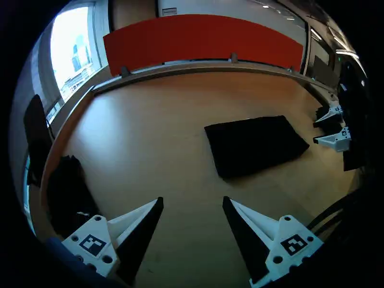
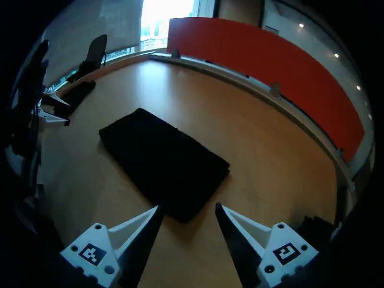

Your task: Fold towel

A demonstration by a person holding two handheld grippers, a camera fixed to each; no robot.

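The left hand-held gripper point(image 1: 192, 198) hovers over a bare stretch of the pale wooden worktop point(image 1: 139, 129) with its fingers spread apart and nothing between them. The towel point(image 1: 254, 144) lies ahead of it and off to one side, well clear of the fingertips. The right hand-held gripper point(image 2: 187, 206) is also open and empty, but much closer in. Its two fingers frame the near corner of the towel without touching the cloth, as far as the right gripper view shows.

The towel is black and lies flat as a compact, tidy rectangle with straight edges and some thickness at the rim. That suggests it has already been doubled over at least once, though how many layers it holds cannot be told. Neither hand-held gripper has hold of it. The job looks finished or nearly so, with at most one more fold or a squaring-up of the edges left. A red partition point(image 1: 201, 38) runs along the far edge of the worktop.
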